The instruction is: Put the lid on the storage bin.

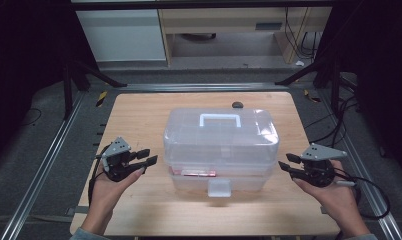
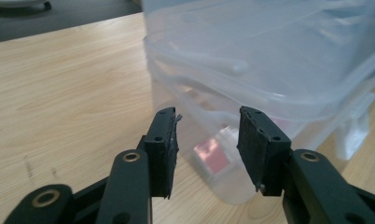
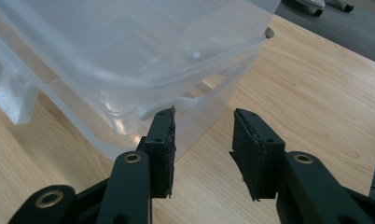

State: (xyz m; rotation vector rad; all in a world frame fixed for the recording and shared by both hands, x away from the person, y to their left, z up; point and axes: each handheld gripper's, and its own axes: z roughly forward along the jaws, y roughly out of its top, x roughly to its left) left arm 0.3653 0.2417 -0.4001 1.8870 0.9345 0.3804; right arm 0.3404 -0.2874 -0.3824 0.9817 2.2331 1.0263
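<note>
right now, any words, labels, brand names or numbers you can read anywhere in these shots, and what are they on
None can be read.
The red and white packet inside the clear plastic box may carry print, but it is too blurred through the wall to read.
The white handle and front latch look blank.

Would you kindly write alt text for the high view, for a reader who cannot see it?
A clear plastic storage box with a white handle sits on a wooden table. A person's hands hold the left gripper and right gripper beside it, both open, neither touching it.
</note>
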